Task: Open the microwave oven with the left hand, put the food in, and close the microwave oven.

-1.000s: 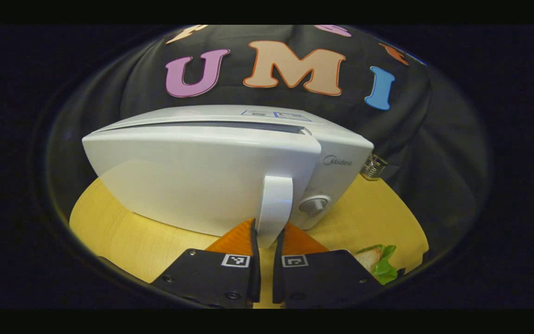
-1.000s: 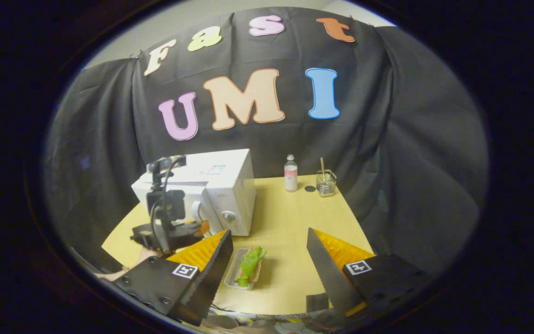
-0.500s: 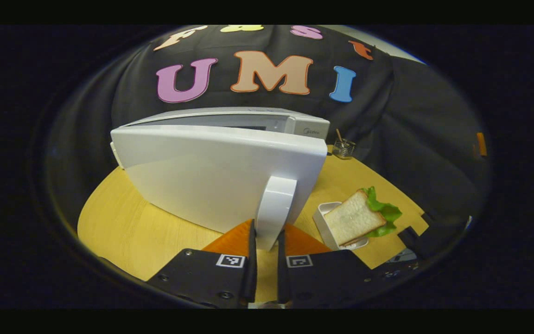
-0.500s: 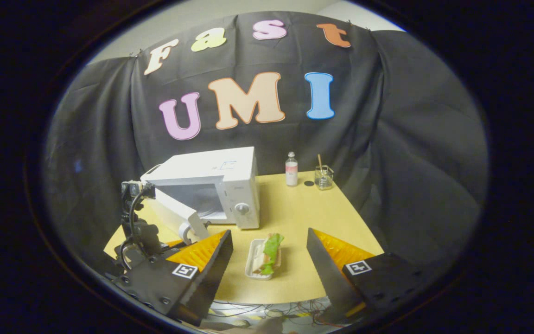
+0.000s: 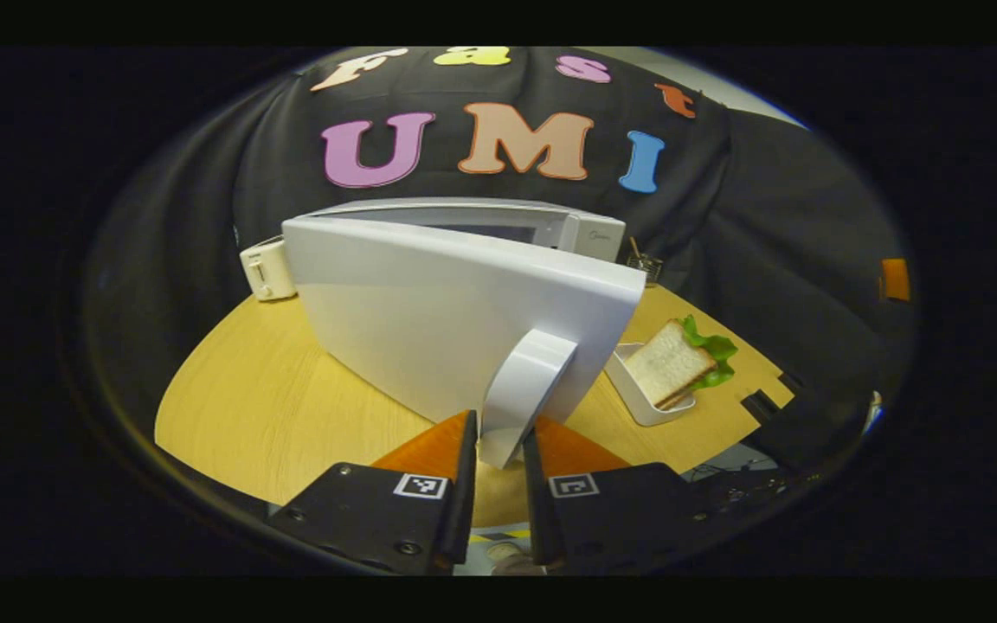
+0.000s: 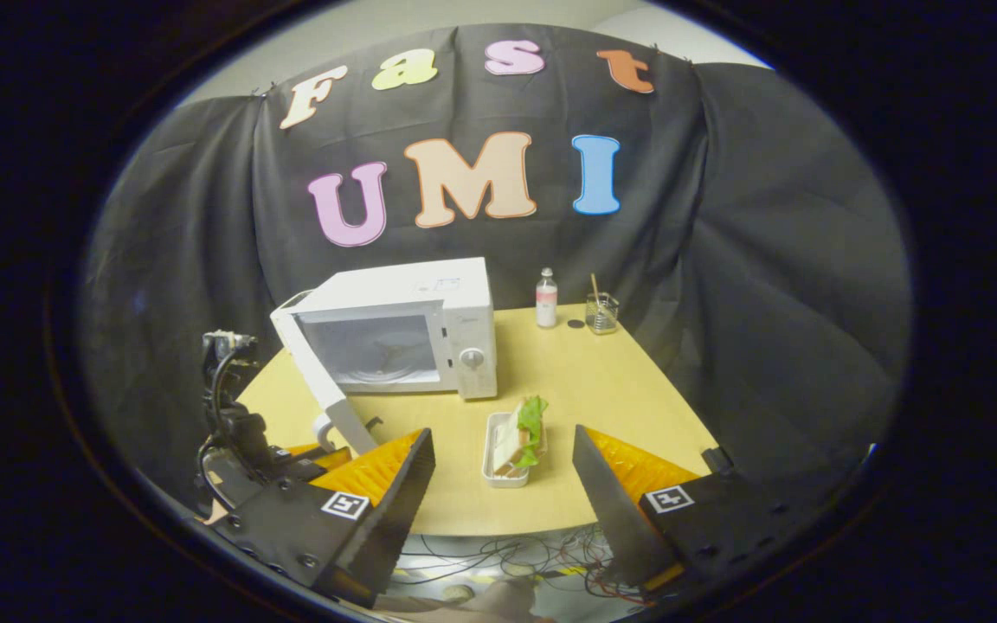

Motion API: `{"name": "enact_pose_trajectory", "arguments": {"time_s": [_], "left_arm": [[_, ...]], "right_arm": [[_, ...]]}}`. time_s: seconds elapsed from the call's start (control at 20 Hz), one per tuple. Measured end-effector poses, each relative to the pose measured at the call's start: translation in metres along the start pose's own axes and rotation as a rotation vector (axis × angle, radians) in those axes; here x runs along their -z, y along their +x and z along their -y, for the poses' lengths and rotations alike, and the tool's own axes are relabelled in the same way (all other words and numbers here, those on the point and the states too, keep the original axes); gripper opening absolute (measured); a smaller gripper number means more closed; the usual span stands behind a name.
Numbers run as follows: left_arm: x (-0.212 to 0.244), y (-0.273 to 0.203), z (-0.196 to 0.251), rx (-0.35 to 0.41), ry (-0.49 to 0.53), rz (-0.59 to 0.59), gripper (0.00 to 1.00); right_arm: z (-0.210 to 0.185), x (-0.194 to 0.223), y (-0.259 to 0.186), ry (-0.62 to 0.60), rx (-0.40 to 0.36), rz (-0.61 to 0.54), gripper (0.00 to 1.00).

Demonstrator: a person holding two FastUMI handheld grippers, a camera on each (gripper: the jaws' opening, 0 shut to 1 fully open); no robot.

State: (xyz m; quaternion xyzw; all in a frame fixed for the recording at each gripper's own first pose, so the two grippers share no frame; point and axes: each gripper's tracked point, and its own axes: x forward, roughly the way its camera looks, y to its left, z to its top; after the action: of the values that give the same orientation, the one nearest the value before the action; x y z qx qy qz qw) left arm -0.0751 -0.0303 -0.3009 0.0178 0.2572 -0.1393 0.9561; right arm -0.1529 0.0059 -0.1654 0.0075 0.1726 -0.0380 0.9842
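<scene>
One microwave (image 6: 403, 333) stands on the yellow surface (image 6: 568, 389), its door (image 5: 455, 324) swung wide and its inside bare but for the turntable. One sandwich (image 6: 523, 430) with lettuce lies in one white tray (image 6: 498, 472), just in front of the oven. One small bottle (image 6: 546, 298) and one glass jar (image 6: 601, 312) with a stick in it stand at the back. Two claws: the left claw (image 5: 498, 450) is closed tight on the door's handle (image 5: 523, 389); the right claw (image 6: 503, 484) hangs wide open, holding nothing, near the tray.
</scene>
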Motion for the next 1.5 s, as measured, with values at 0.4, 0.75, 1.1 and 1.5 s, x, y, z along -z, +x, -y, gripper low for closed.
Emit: {"name": "enact_pose_trajectory", "arguments": {"time_s": [0.4,0.75,1.1,1.5], "left_arm": [[0.015,-0.046,-0.07,-0.09,-0.088,0.012,0.58],[0.017,-0.096,-0.134,-0.198,-0.233,0.062,0.81],[0.013,-0.153,-0.203,-0.381,-0.263,0.109,0.81],[-0.035,-0.218,-0.247,-0.648,-0.32,0.263,0.97]], "right_arm": [[-0.015,0.009,-0.018,0.015,0.03,0.001,0.99],[-0.017,0.011,-0.016,-0.003,0.047,-0.009,0.92],[-0.014,0.014,0.005,-0.019,0.051,-0.041,0.92],[-0.01,0.013,0.064,-0.035,-0.004,-0.147,0.92]]}}
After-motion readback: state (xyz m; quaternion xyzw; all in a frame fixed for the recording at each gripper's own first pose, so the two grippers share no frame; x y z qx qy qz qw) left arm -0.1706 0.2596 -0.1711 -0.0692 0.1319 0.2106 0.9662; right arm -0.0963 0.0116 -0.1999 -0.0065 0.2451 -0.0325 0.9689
